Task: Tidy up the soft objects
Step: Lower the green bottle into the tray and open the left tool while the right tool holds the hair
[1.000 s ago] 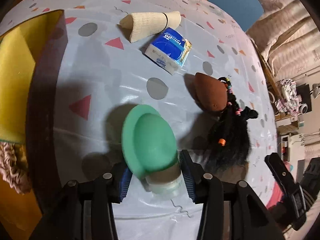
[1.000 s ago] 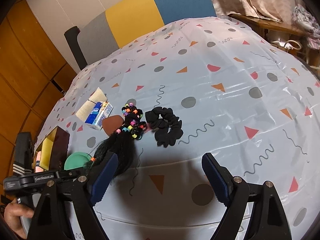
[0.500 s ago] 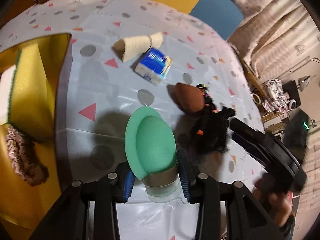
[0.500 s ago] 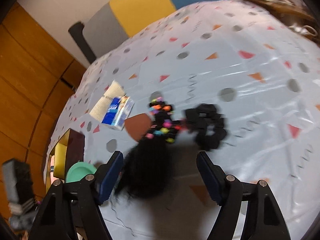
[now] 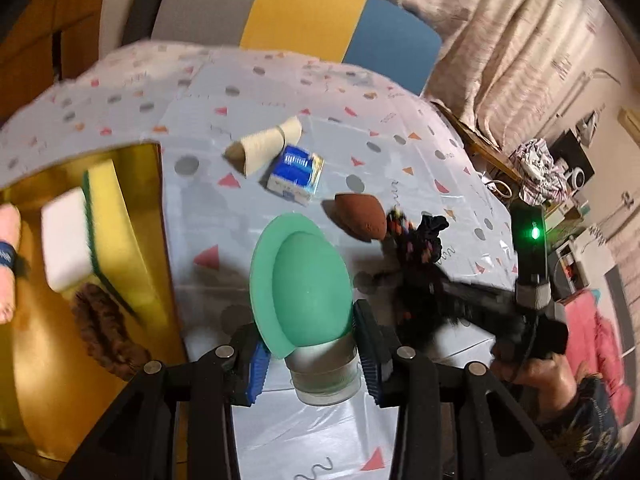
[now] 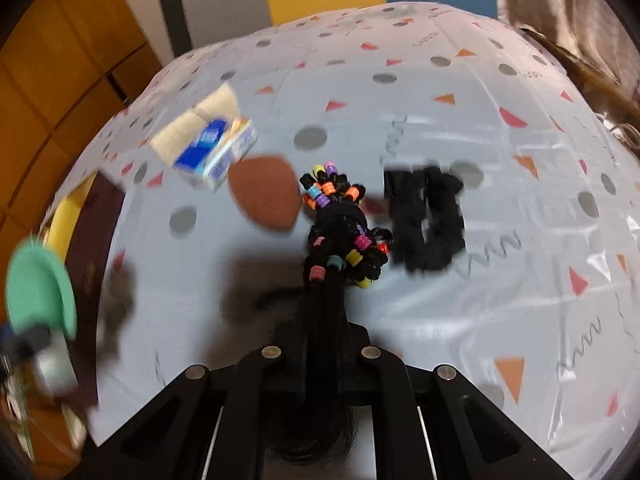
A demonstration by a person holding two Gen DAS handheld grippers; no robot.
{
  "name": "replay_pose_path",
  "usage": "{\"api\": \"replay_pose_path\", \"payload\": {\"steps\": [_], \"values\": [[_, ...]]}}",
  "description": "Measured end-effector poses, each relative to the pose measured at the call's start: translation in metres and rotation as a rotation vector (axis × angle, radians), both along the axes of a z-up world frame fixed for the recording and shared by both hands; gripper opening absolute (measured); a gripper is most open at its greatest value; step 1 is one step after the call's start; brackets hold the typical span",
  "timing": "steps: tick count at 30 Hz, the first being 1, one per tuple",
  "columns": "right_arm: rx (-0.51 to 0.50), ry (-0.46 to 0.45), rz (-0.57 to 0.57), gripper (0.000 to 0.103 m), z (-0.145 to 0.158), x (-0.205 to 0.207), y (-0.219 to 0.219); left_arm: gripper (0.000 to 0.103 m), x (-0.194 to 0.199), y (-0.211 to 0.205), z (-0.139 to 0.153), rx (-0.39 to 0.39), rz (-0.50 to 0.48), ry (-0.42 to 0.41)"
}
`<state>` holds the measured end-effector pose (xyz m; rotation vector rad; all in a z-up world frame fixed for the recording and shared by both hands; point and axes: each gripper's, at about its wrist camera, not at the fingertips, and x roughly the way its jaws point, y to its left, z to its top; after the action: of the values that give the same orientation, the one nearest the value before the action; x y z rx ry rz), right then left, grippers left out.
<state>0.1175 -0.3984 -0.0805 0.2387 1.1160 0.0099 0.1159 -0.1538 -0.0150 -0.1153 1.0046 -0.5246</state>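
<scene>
My left gripper (image 5: pixel 308 344) is shut on a green soft dome with a brim (image 5: pixel 308 280) and a clear round base (image 5: pixel 324 376), held above the patterned tablecloth (image 5: pixel 240 216). My right gripper (image 6: pixel 324 332) is shut on the black strands of a beaded hairpiece (image 6: pixel 340 240), whose bead end lies ahead of the fingers. In the left wrist view that hairpiece (image 5: pixel 416 248) shows blurred at the right, with a person's hand (image 5: pixel 532 376) behind it. The green dome (image 6: pixel 40 292) appears at the far left of the right wrist view.
A black scrunchie (image 6: pixel 428 220) lies right of the hairpiece, a brown teardrop sponge (image 6: pixel 264 196) left of it. Farther back are a blue tissue pack (image 6: pixel 216 152) and a beige roll (image 6: pixel 192 124). A yellow box (image 5: pixel 158 184) holds a yellow sponge (image 5: pixel 116 232), a white block (image 5: pixel 64 240) and a brown scrunchie (image 5: pixel 104 332).
The right jaws came down over the hairpiece and shut on its black strands. The left gripper rose with the green dome, and more of the yellow box came into view.
</scene>
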Motion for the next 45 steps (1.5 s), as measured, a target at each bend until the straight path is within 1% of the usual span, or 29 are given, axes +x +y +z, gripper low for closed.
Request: {"api": "replay_pose_path", "payload": {"steps": [1, 3, 4, 7, 10, 12, 15, 17, 19, 22, 24, 28, 32, 35, 38, 40, 45], "values": [[0.004, 0.014, 0.011, 0.009, -0.004, -0.006, 0.0, 0.038, -0.003, 0.0, 0.003, 0.007, -0.001, -0.023], [-0.023, 0.026, 0.032, 0.009, -0.012, -0.018, 0.0, 0.038, -0.006, 0.001, 0.007, 0.012, -0.002, -0.045], [-0.022, 0.008, 0.033, 0.009, -0.013, -0.021, -0.001, 0.038, -0.009, 0.002, 0.008, 0.017, 0.0, -0.058], [-0.008, -0.003, 0.022, 0.009, -0.014, -0.024, -0.004, 0.038, -0.016, 0.004, 0.014, 0.032, -0.005, -0.092], [-0.012, -0.014, 0.033, 0.009, -0.015, -0.027, -0.006, 0.038, -0.021, 0.008, 0.019, 0.029, -0.001, -0.108], [0.003, -0.018, 0.027, 0.009, -0.014, -0.027, -0.009, 0.038, -0.024, 0.01, 0.022, 0.028, 0.001, -0.121], [0.006, -0.021, 0.03, 0.009, -0.016, -0.025, -0.007, 0.038, -0.027, 0.021, 0.026, -0.028, 0.0, -0.102], [-0.003, -0.028, 0.037, 0.009, -0.016, -0.026, -0.006, 0.038, -0.03, 0.027, 0.03, -0.036, 0.003, -0.114], [-0.016, -0.033, 0.041, 0.009, -0.015, -0.026, -0.004, 0.038, -0.033, 0.035, 0.034, -0.061, 0.001, -0.119], [-0.055, -0.043, 0.056, 0.009, -0.014, -0.029, 0.001, 0.038, -0.038, 0.049, 0.043, -0.067, 0.015, -0.147], [-0.073, -0.048, 0.064, 0.009, -0.014, -0.029, 0.003, 0.038, -0.039, 0.061, 0.047, -0.079, 0.029, -0.15], [-0.092, -0.052, 0.073, 0.009, -0.014, -0.028, 0.005, 0.038, -0.038, 0.092, 0.054, -0.068, 0.097, -0.163], [-0.103, -0.054, 0.077, 0.009, -0.014, -0.028, 0.006, 0.038, -0.037, 0.12, 0.057, -0.013, 0.177, -0.189], [-0.094, -0.055, 0.071, 0.009, -0.014, -0.028, 0.004, 0.038, -0.039, 0.142, 0.058, 0.05, 0.248, -0.228], [-0.089, -0.058, 0.067, 0.01, -0.014, -0.028, 0.004, 0.038, -0.041, 0.162, 0.056, 0.108, 0.295, -0.266], [-0.08, -0.062, 0.063, 0.012, -0.013, -0.028, 0.003, 0.038, -0.042, 0.171, 0.053, 0.139, 0.316, -0.277], [-0.089, -0.075, 0.059, 0.013, -0.013, -0.03, 0.006, 0.038, -0.04, 0.186, 0.038, 0.176, 0.34, -0.269]]}}
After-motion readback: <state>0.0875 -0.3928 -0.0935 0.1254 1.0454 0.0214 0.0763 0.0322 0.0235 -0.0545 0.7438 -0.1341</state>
